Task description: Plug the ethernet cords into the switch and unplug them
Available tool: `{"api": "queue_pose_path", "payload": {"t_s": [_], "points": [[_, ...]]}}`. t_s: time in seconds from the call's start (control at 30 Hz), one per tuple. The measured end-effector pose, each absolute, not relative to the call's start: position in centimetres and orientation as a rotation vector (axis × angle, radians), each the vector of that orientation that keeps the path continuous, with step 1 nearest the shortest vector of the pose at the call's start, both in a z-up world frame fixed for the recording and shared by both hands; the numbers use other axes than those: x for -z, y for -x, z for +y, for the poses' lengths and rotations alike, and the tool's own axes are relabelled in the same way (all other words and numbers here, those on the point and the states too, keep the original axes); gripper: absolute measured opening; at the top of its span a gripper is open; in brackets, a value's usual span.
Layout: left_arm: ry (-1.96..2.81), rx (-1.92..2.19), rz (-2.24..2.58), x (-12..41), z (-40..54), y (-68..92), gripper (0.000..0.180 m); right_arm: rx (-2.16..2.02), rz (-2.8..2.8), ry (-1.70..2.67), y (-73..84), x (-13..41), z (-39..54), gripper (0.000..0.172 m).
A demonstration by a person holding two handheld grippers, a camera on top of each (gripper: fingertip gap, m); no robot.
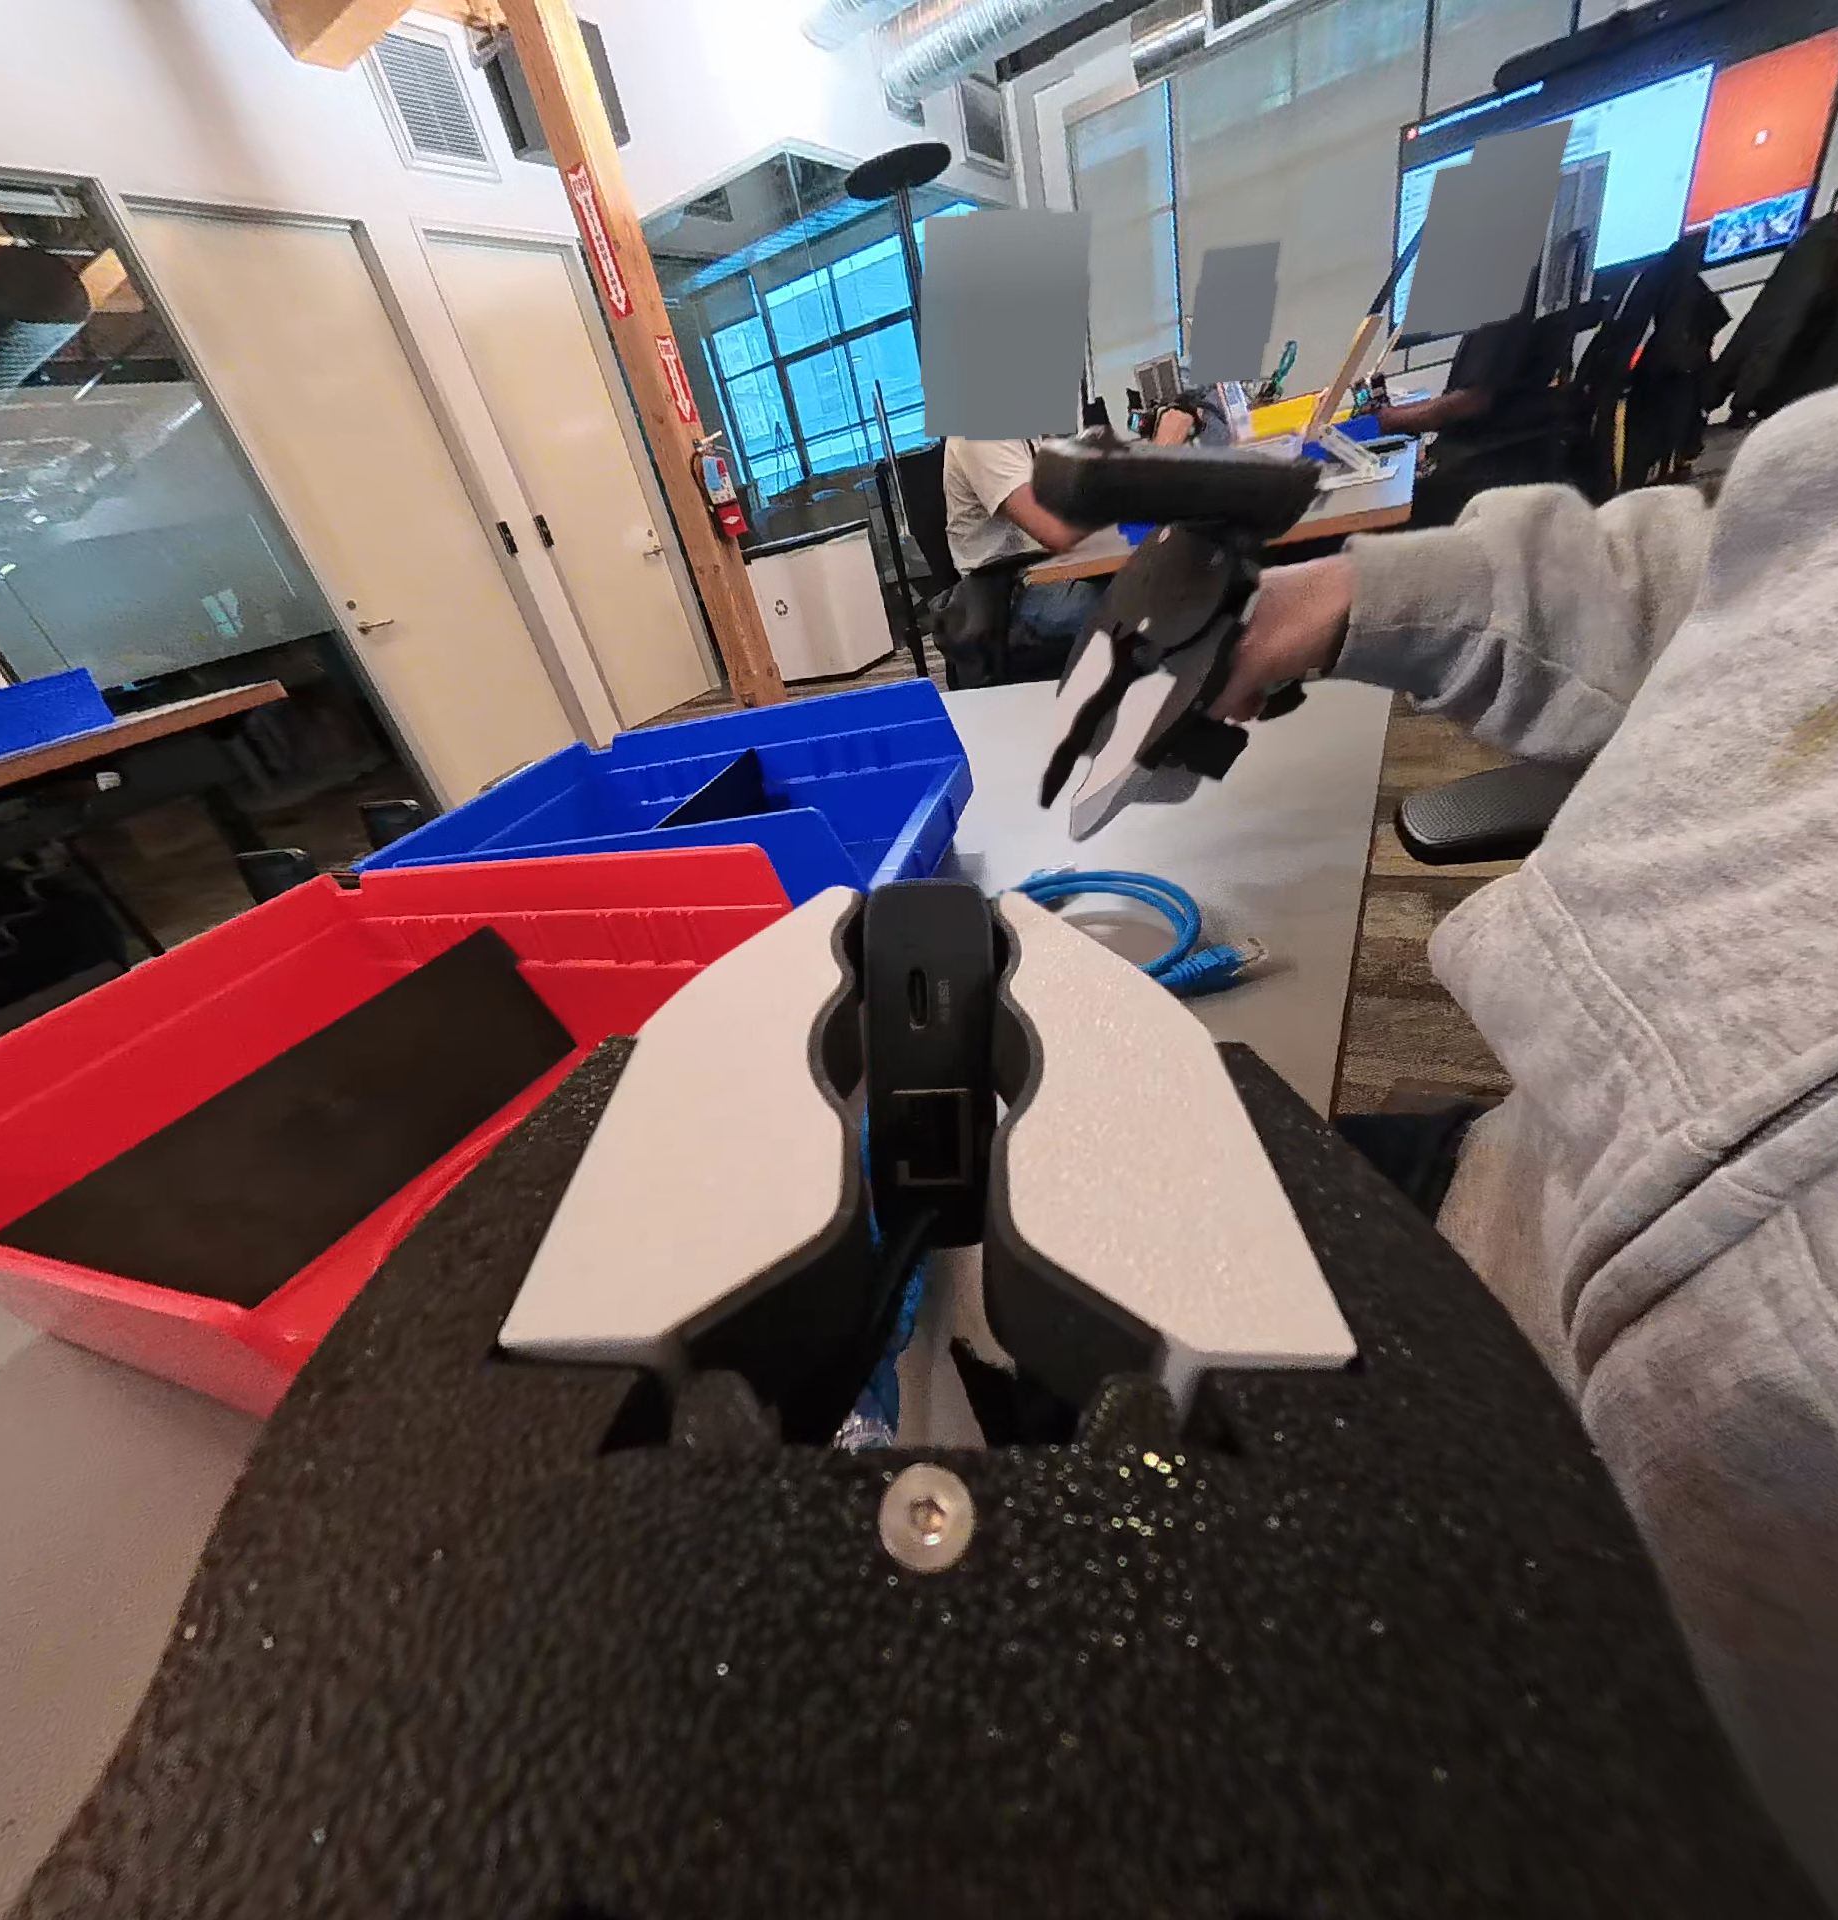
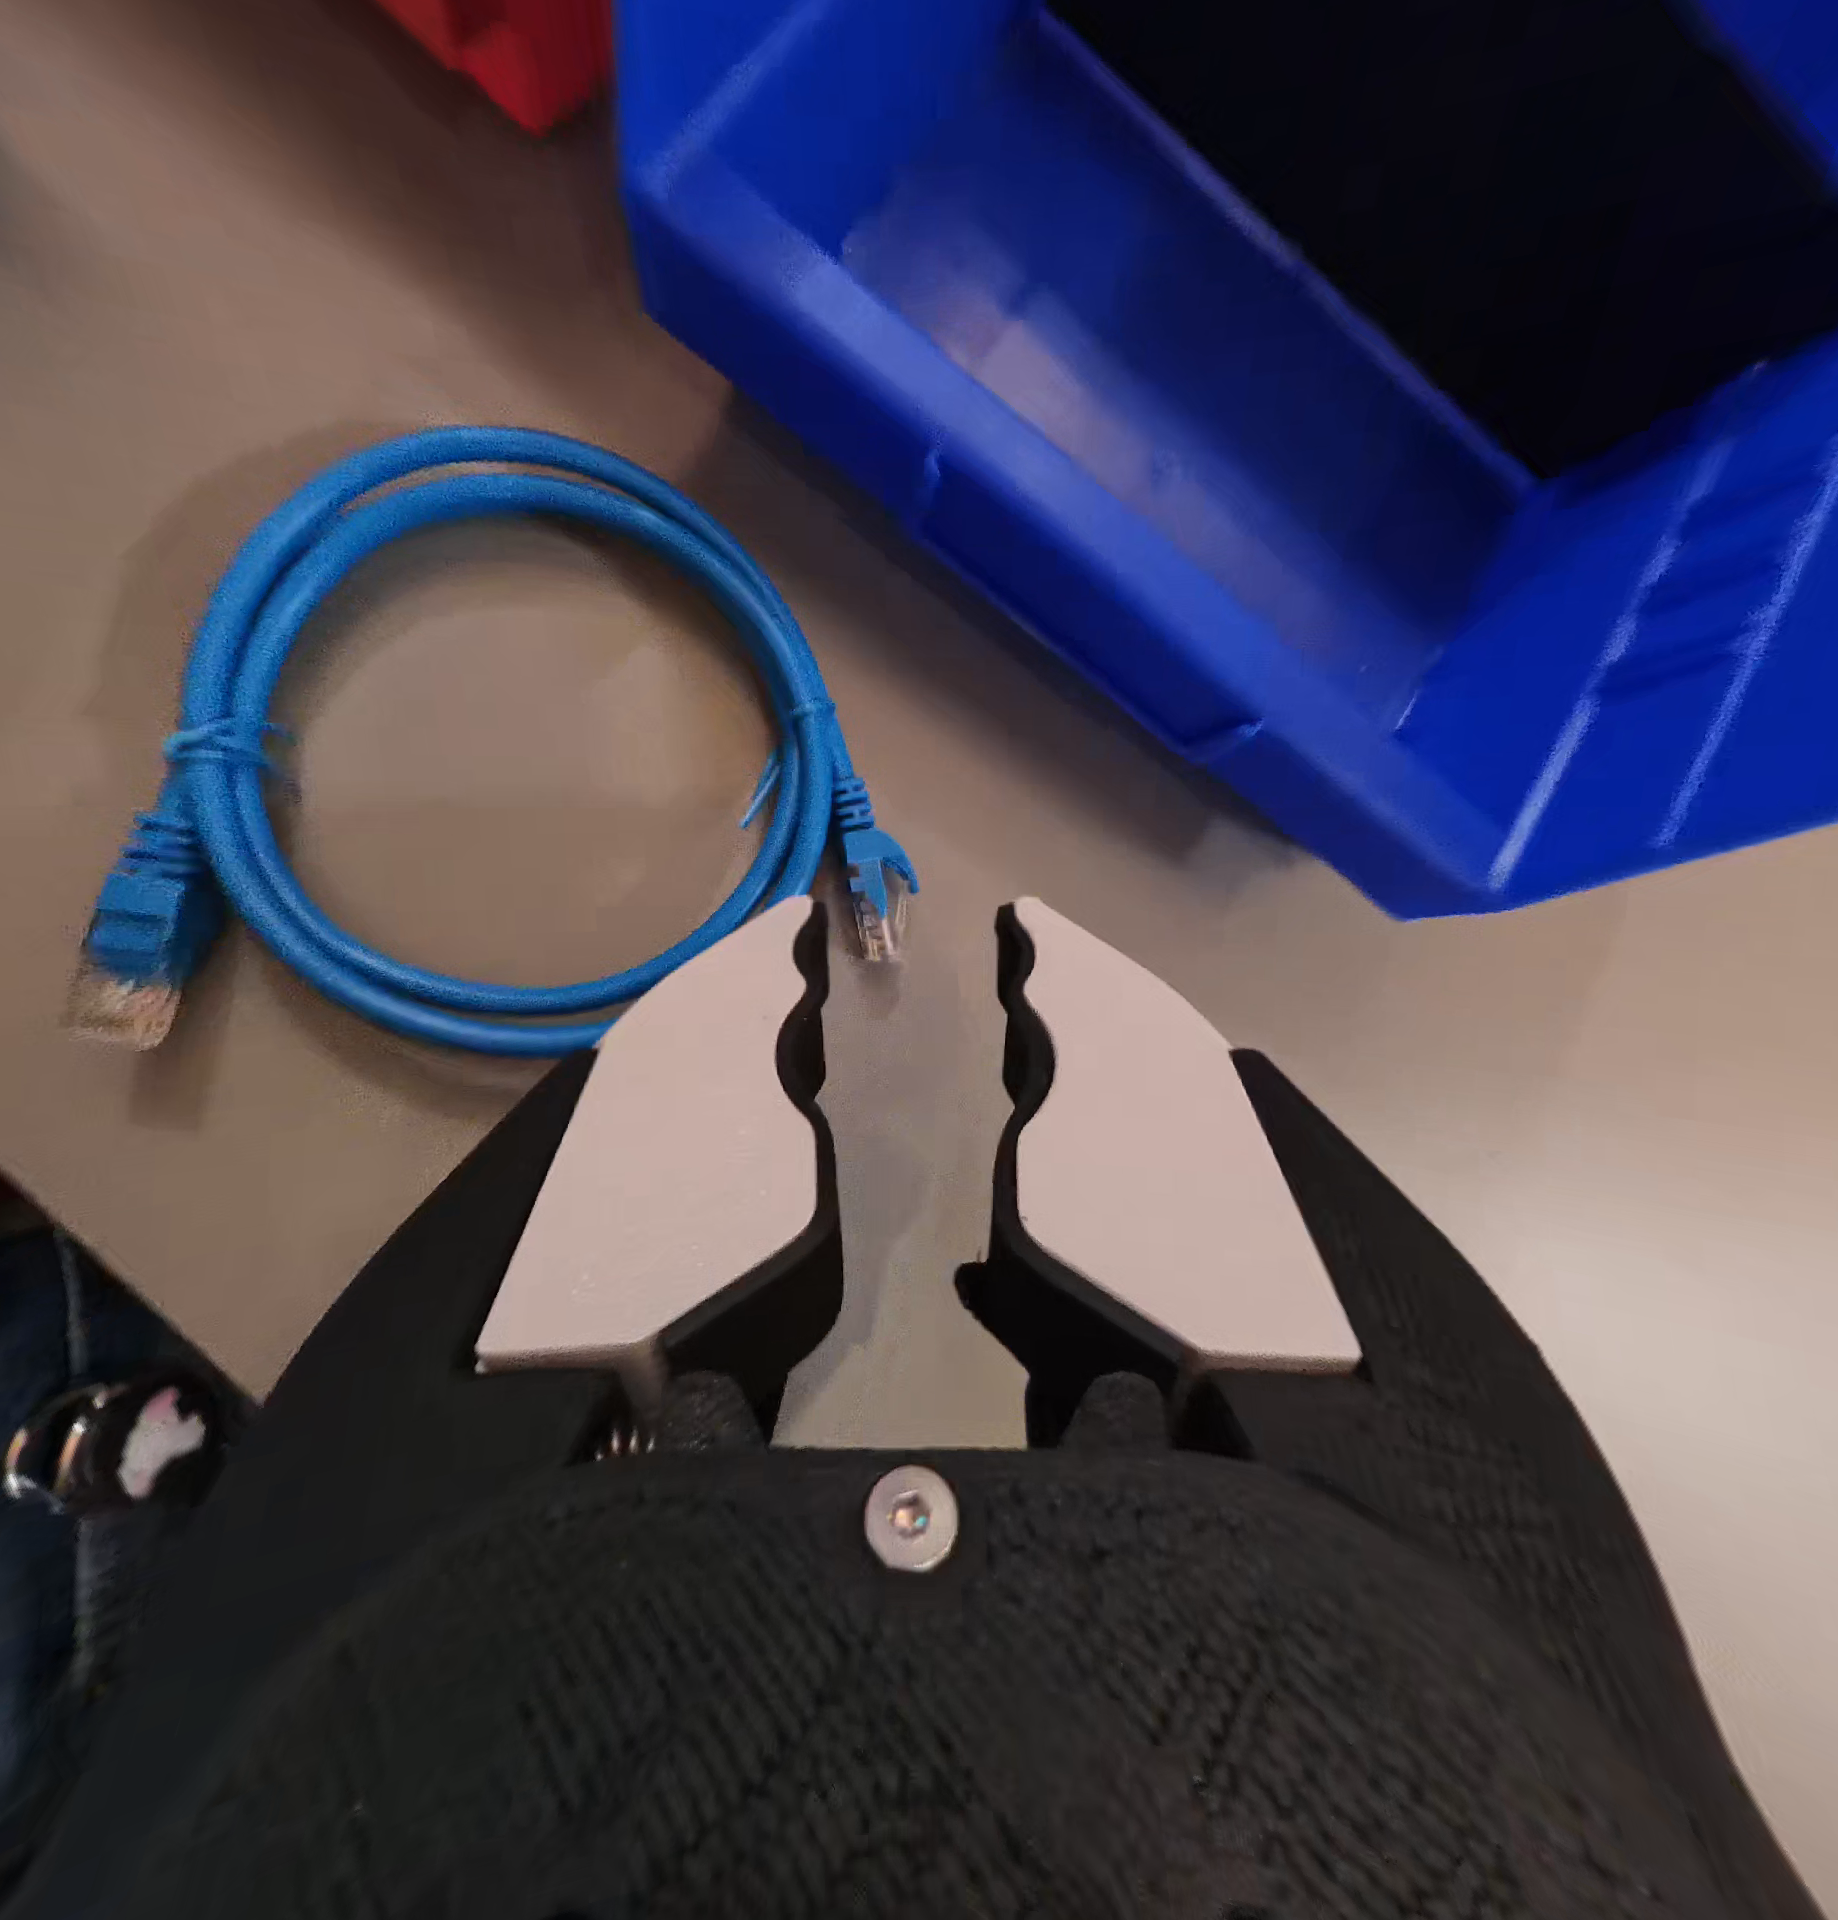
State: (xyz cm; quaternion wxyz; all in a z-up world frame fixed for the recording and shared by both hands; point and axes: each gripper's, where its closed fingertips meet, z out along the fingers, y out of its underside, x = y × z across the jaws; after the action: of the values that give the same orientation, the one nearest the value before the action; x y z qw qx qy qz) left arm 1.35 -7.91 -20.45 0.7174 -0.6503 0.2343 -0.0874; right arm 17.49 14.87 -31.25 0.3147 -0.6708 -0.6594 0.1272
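Note:
My left gripper (image 1: 927, 914) is shut on a small black switch (image 1: 930, 1039), held up above the table with its ports facing the camera. A black lead hangs from its lower end. A coiled blue ethernet cord (image 2: 499, 748) lies on the table; it also shows in the left wrist view (image 1: 1154, 925). My right gripper (image 2: 904, 914) is open and empty, hovering above the table. One clear plug (image 2: 873, 914) of the cord lies just ahead of its left fingertip, apart from the pads. The right gripper also shows in the left wrist view (image 1: 1076, 800), above the cord.
A blue bin (image 2: 1102, 436) stands beyond the cord, and a red bin (image 1: 582, 914) with a black divider stands left of it. A person's grey sleeve (image 1: 1517, 613) reaches in from the right. The table edge (image 1: 1356, 935) runs along the right.

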Motion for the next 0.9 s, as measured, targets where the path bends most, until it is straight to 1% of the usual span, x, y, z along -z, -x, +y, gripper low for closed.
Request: {"api": "queue_pose_path", "payload": {"t_s": [0.03,0.07,0.1,0.13,0.17,0.37,0.5,0.63,0.73,0.8,0.87,0.9], "points": [[1.441,0.185,0.520,20.4,-7.9,-1.3,0.020,-0.361,-1.796,1.701,-17.5,30.6,13.9,0.030],[1.443,0.176,0.523,20.4,-8.0,-1.2,0.020,-0.409,-1.881,1.638,-17.6,30.3,12.3,0.026],[1.444,0.170,0.526,20.4,-8.0,-1.2,0.020,-0.457,-1.968,1.588,-17.9,30.2,10.5,0.017],[1.444,0.166,0.529,20.4,-8.0,-1.2,0.020,-0.512,-2.060,1.558,-18.3,30.5,8.6,0.004],[1.444,0.163,0.532,20.4,-8.0,-1.2,0.020,-0.560,-2.133,1.552,-18.7,31.0,6.8,0.000],[1.446,0.147,0.548,20.5,-8.0,-1.2,0.020,-0.469,-2.262,1.595,-18.8,35.1,3.2,0.000],[1.448,0.151,0.549,20.7,-7.9,-1.4,0.020,-0.591,-2.220,1.551,-16.2,34.6,1.6,0.000],[1.451,0.151,0.555,20.8,-7.8,-1.5,0.020,-0.672,-2.259,1.390,-13.4,34.0,-0.1,0.000],[1.452,0.153,0.564,20.7,-7.9,-1.5,0.021,-0.748,-2.315,1.208,-12.5,31.7,0.3,0.008],[1.450,0.157,0.568,20.6,-8.1,-1.5,0.021,-0.792,-2.426,1.066,-12.2,30.6,0.4,0.022],[1.448,0.157,0.570,20.6,-8.2,-1.4,0.020,-0.691,-2.611,0.894,-12.1,30.9,0.7,0.034],[1.450,0.156,0.573,20.5,-8.3,-1.4,0.020,-0.610,-2.710,0.804,-12.0,31.4,0.9,0.036]]}}
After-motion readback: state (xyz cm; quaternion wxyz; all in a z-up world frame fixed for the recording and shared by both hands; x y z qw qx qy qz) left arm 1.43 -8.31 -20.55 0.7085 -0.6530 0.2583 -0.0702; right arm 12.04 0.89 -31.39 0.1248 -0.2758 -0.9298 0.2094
